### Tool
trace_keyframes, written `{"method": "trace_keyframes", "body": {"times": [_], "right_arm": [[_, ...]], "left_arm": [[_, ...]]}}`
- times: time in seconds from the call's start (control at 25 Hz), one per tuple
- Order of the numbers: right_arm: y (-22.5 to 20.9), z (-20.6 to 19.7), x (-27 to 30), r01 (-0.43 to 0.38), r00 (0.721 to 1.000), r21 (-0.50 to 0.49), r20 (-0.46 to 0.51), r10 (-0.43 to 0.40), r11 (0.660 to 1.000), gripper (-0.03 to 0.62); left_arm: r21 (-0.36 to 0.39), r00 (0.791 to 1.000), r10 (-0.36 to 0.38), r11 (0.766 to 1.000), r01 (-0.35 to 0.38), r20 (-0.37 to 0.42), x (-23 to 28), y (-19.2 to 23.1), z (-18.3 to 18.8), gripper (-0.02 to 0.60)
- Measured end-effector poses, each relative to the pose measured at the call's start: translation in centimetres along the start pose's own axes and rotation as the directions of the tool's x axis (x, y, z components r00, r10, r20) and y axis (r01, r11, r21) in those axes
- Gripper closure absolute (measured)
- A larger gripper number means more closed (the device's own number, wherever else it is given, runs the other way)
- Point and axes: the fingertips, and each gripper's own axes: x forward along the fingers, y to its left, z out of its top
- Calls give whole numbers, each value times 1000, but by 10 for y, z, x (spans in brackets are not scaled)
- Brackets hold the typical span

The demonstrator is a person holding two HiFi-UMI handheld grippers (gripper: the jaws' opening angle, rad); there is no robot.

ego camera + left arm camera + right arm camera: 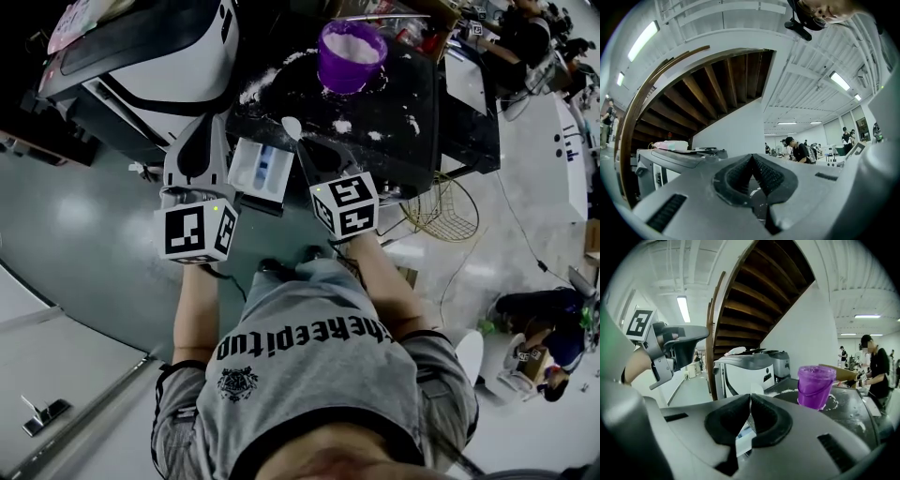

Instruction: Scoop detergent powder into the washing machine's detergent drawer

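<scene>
A purple bucket (351, 54) (814, 386) of white detergent powder stands on a black table (412, 141) with powder spilled round it. My right gripper (306, 147) (750, 397) is shut on the handle of a small white scoop (292, 126) (757, 389), whose bowl pokes past the jaw tips. Just below and between the grippers, the white detergent drawer (258, 169) (743, 439) stands pulled out of the washing machine (141, 56) (745, 369). My left gripper (208, 128) (751, 158) hangs left of the drawer, shut with nothing in it.
A gold wire basket (441, 211) sits on the floor right of the table. Several people sit and work at desks on the far right (530, 347). A wooden staircase (754, 296) rises behind the machines.
</scene>
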Motion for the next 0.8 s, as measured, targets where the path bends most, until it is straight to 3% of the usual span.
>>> {"method": "trace_keyframes", "body": {"times": [0.4, 0.8], "right_arm": [[-31, 43, -34, 84, 989, -14, 121, -82, 996, 586], [-60, 78, -66, 175, 957, 3, 234, -171, 985, 586]], "left_arm": [[6, 999, -37, 999, 37, 22, 15, -21, 10, 578], [14, 998, -44, 999, 44, 33, 21, -28, 18, 578]]}}
